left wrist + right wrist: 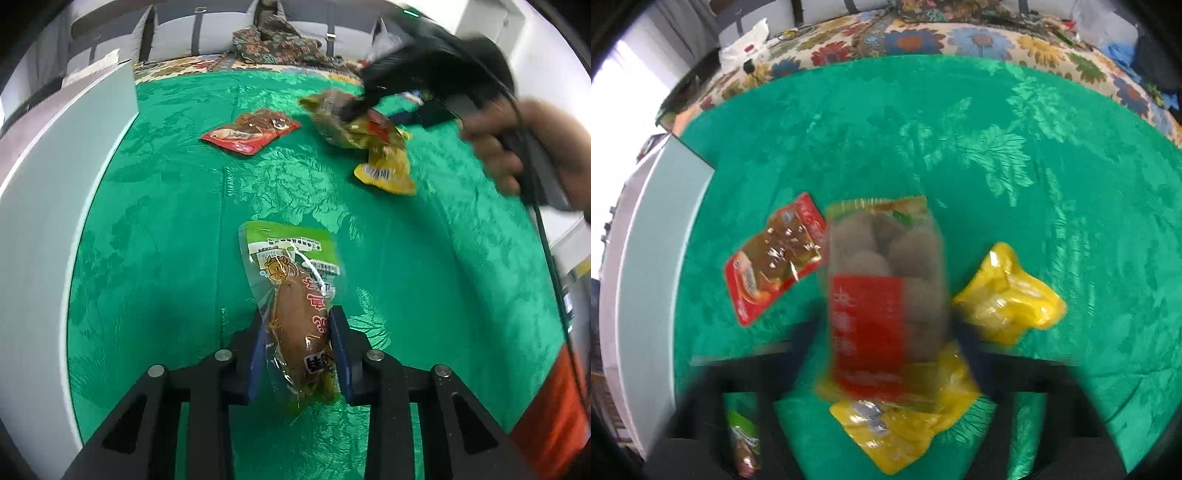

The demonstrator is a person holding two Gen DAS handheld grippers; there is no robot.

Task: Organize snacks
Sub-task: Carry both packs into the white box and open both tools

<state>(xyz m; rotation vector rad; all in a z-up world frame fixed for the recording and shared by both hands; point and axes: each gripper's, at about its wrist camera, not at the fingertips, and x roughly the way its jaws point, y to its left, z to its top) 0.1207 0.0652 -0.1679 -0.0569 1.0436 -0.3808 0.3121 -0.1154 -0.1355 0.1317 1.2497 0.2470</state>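
green packet: a clear-and-green vacuum pouch [295, 306] with a brown piece of food inside, hanging above the green tablecloth [166, 206]; its near end sits between the left tongs' pads and its printed end reaches away from them toward the far edge of the table.
long axis of green packet: in line with the fingers, tilted a little to the left at the far end.
left gripper [301, 354]: pinching the green packet across its narrow width, a blue pad pressed on each side.
brown-ball packet: a clear pouch with a red label [882, 302], well away from the green packet on its far right, hanging lengthwise along the right tongs' fingers; blurred in the right wrist view.
right gripper [886, 354]: closed on the brown-ball packet by the look of both views, though the blur hides the pads themselves.
yellow packets: one [1010, 299] on the cloth to the right of the brown-ball packet, another [901, 424] under its near end.
red packet [251, 134]: flat on the cloth, beyond the green packet and slightly left.
white box wall [40, 229]: left of the green packet, along the table's edge.
nearer hand: my judgement is that the left is nearer the white box, so the green packet would travel leftward.
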